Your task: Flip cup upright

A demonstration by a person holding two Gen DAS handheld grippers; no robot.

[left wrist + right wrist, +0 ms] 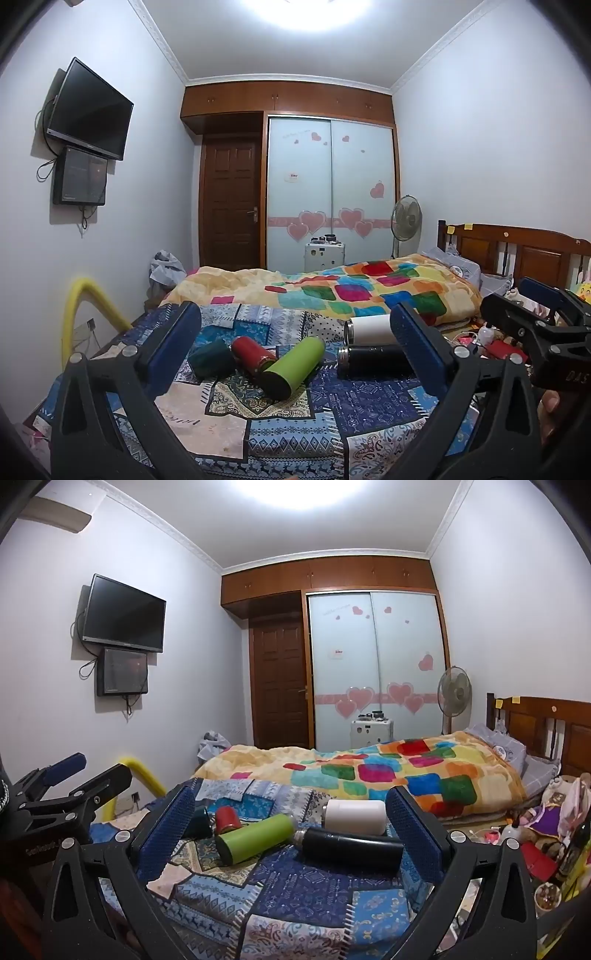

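Several cups lie on their sides on a patterned blue cloth (pixel 314 417): a dark green cup (pixel 211 357), a red cup (pixel 253 353), a lime green cup (pixel 293 367), a white cup (pixel 367 328) and a black cup (pixel 373 360). The right wrist view shows the same lime cup (pixel 255 836), red cup (pixel 227 819), white cup (pixel 355 815) and black cup (pixel 349 845). My left gripper (pixel 295 349) is open and empty, above the cloth in front of the cups. My right gripper (pixel 290 830) is open and empty, facing the black cup. Each gripper shows at the other view's edge.
A bed with a multicoloured blanket (pixel 354 291) lies behind the cups. A yellow padded rail (pixel 79 314) stands at the left. Clutter (pixel 535 834) sits at the right by the wooden headboard (pixel 546 723). A wardrobe, a door and a fan stand at the far wall.
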